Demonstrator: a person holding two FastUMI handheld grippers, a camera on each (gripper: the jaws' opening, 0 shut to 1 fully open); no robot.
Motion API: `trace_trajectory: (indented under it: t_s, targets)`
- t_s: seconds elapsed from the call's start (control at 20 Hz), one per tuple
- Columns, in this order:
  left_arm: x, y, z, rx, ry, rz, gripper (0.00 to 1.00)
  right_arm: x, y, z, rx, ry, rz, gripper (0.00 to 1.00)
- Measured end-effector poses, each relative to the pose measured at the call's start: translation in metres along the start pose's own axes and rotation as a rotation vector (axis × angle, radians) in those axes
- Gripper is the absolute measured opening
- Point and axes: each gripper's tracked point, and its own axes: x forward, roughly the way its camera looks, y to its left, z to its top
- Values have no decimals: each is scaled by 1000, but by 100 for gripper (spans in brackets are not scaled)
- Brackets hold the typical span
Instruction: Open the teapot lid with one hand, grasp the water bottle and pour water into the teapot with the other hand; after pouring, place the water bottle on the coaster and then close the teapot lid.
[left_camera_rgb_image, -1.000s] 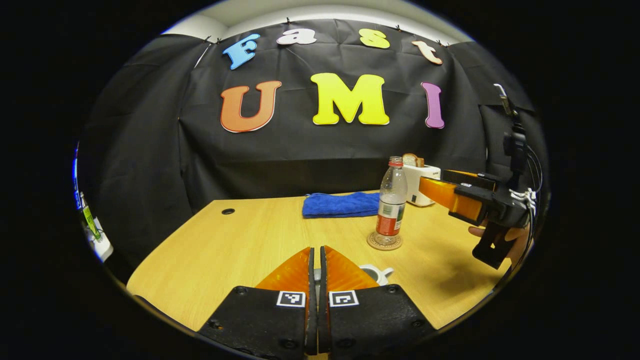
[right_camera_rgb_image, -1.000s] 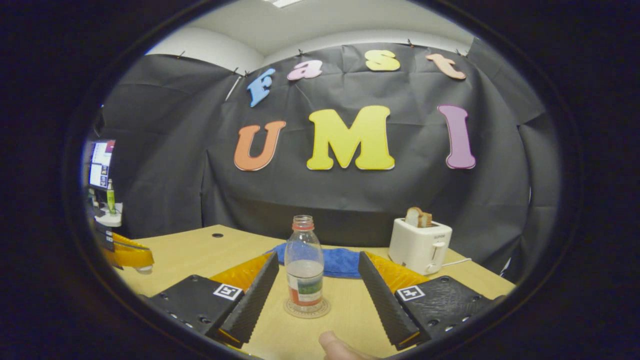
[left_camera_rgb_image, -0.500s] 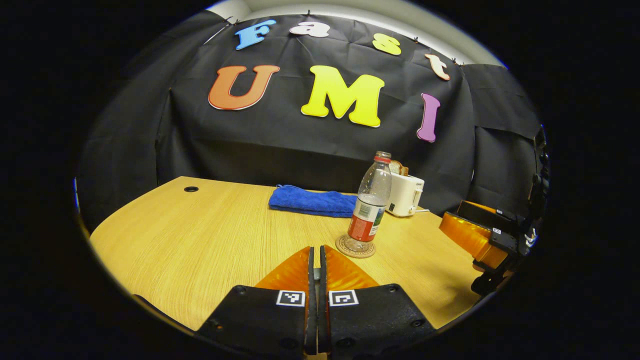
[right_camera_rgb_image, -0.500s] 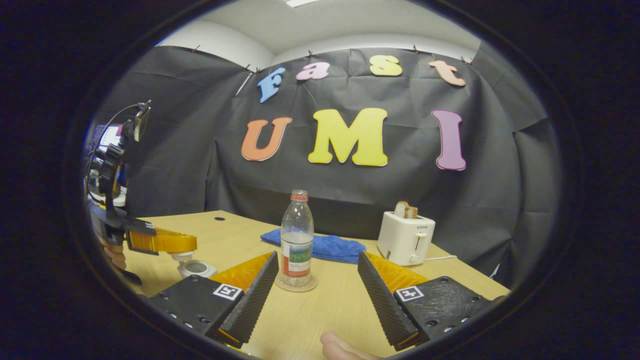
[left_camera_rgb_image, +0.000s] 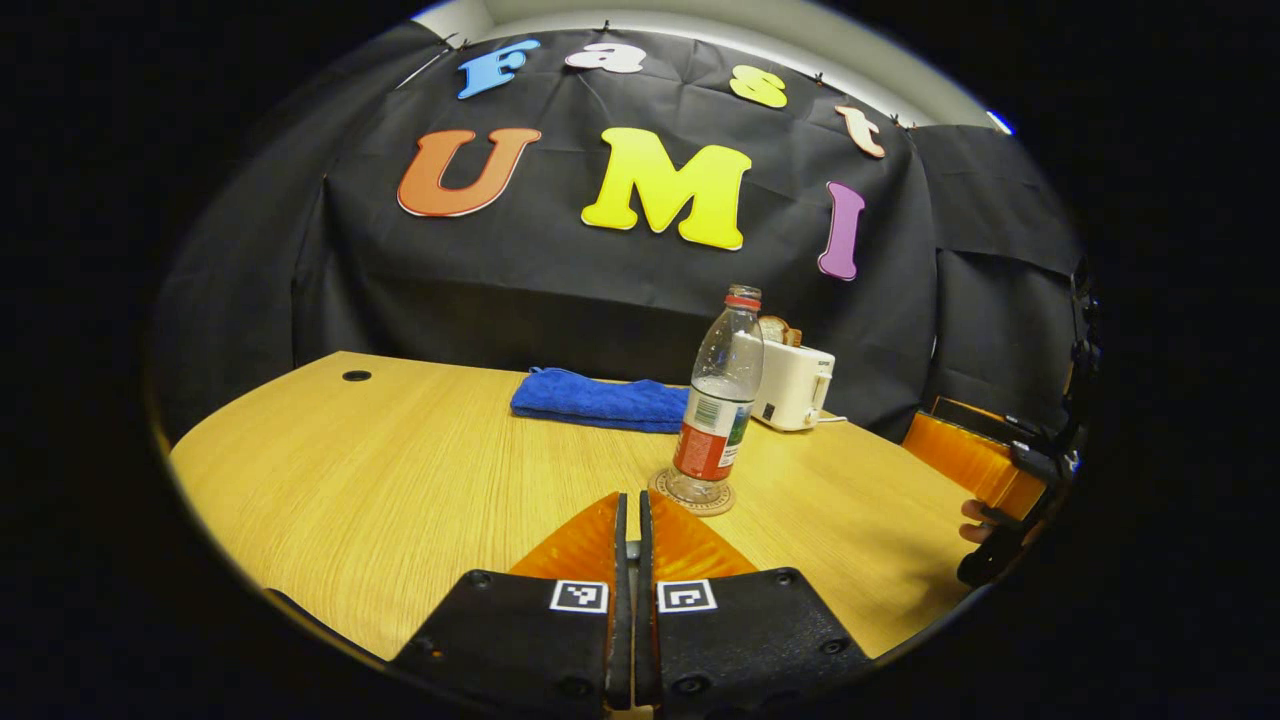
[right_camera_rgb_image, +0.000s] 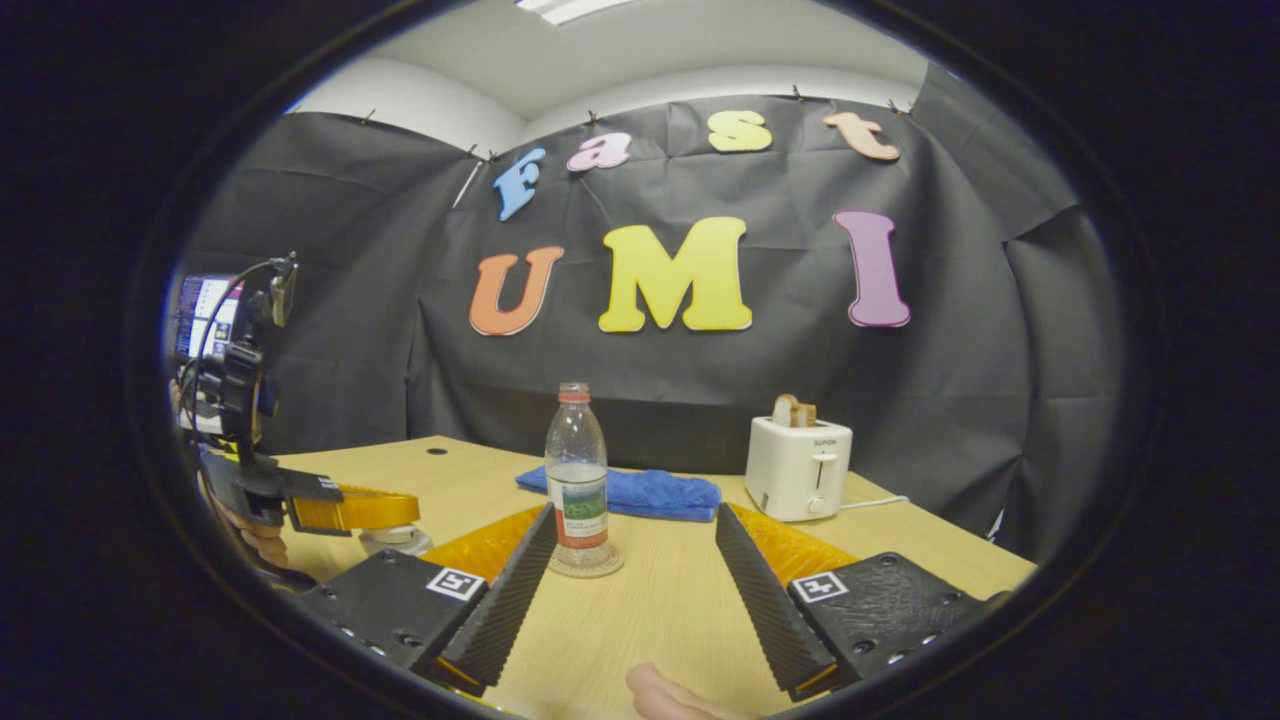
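Water bottle (right_camera_rgb_image: 577, 470) already stood on coaster (right_camera_rgb_image: 585, 563) mid-tabletop (left_camera_rgb_image: 400, 470). Right gripper (right_camera_rgb_image: 635, 590) fingers spread wide, empty. Left gripper (left_camera_rgb_image: 628, 520) fingers nearly closed at the teapot (right_camera_rgb_image: 395, 540), apparently on the lid; lid closing looked unfinished.

The clear water bottle (right_camera_rgb_image: 577, 463), uncapped and partly full, stands upright on the round coaster (right_camera_rgb_image: 585, 565). The white teapot (right_camera_rgb_image: 395, 540) sits left of it, mostly hidden.
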Motion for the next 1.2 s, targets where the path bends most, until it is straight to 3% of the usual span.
trace_trajectory:
  t_s: [0.4, 0.85, 1.05, 1.2]
  targets:
    - [-3, 2, -2, 14, 1, 27, 4, -22, -4, 5, -22, -15, -22, 95]
    - [-2, 6, -12, 133, 13, 119, 7, -41, -7, 14, -57, -46, -32, 98]
    - [-1, 3, -12, 179, 21, 148, 17, -45, -14, 22, -57, -53, -50, 97]
    - [-7, -3, -4, 175, 19, 158, 34, -53, -19, 34, -59, -66, -76, 95]
